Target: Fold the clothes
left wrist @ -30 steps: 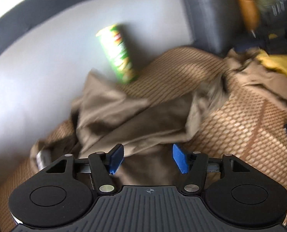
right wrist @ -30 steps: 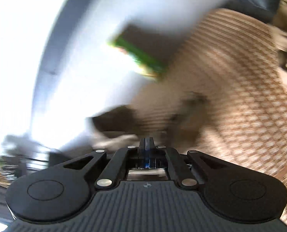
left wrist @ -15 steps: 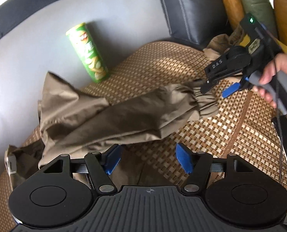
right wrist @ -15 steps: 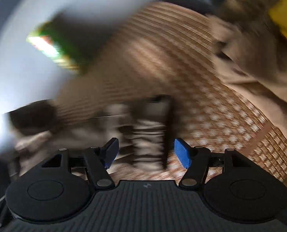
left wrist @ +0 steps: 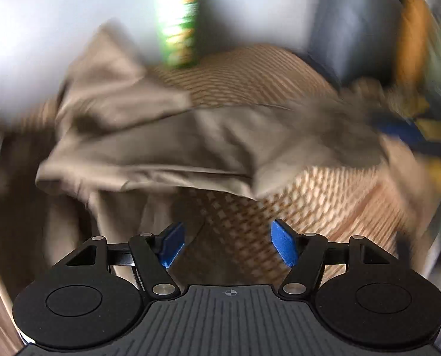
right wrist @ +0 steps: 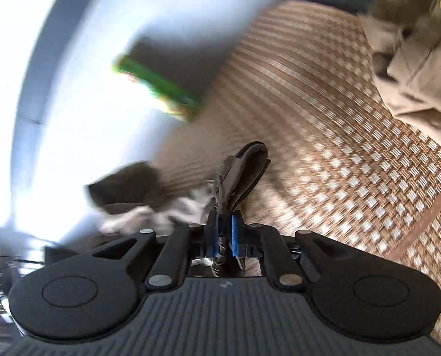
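Brown trousers (left wrist: 167, 136) lie crumpled across the woven mat (left wrist: 318, 195), one leg stretched toward the right. My left gripper (left wrist: 227, 244) hovers open just in front of them, with only mat and a dark fold of cloth between its blue pads. In the right wrist view my right gripper (right wrist: 225, 234) is shut on the gathered cuff of a trouser leg (right wrist: 244, 169), which sticks up past the pads. Both views are motion-blurred.
A green crisp can (left wrist: 178, 20) stands against the pale sofa back; the right wrist view shows the can (right wrist: 158, 89) too. More beige clothing (right wrist: 419, 68) is heaped at the right on the mat (right wrist: 324, 118). Dark and orange cushions (left wrist: 410, 29) sit at the far right.
My right gripper was open around the trouser cuff half a second ago and has now shut on it. The left view has swung, bringing the can to the top centre.
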`<state>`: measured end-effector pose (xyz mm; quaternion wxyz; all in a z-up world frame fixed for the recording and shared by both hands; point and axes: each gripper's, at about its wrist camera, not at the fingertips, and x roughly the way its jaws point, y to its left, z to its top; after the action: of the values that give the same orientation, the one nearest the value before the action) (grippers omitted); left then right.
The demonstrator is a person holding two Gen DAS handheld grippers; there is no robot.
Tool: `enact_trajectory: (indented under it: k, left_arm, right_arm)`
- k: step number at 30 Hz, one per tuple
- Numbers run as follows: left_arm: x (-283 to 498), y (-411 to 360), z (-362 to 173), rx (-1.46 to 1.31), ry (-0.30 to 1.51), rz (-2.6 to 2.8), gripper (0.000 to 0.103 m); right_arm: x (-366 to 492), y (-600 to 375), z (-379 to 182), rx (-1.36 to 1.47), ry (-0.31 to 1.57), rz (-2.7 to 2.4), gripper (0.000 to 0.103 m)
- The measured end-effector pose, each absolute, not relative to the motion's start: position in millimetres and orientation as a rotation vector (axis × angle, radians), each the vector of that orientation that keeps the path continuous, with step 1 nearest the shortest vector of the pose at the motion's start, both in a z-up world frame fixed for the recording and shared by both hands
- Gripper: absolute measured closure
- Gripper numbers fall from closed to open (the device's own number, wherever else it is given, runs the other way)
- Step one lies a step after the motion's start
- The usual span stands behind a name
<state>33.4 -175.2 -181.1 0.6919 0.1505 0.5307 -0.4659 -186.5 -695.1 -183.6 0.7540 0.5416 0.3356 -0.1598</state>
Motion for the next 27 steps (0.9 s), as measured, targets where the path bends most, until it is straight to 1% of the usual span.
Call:
enact_trajectory:
  k: [4,5,12,16,20,25,27]
  left_arm:
    - [48,-146,-164,0.198,1.271,-0.99,0.024]
    - [49,-139,-158,0.189,1.269,-0.987,0.024]
    - [60,-91,-146,-0.126,1.409,-0.93,0.022]
    - [63,-59,-149,-0.337,1.496,-0.887,0.022]
    - [64,-44,-154,-0.398,1.521,-0.878,0.022]
    - [66,-25,-159,-0.473,1.55,-0.865,0.022]
    - [69,-24,-160,-0.446,1.547,-0.873,0.022]
  right_arm:
    - [-208,-683,-139,1.238,0.652,-0.28,0.094]
    - [-212,-677,-130,1.262,0.638,-0.256,0.094]
    - [-228,-618,-90,1.41,0.585,-0.138,0.093]
    - [-233,-583,-86,1.456,0.615,-0.125,0.093]
    - [-237,-555,-90,1.488,0.656,-0.132,0.093]
    - [-243,-529,-94,1.443,0.714,-0.137,0.093]
    - [-246,-520,-97,1.442,0.729,-0.14,0.093]
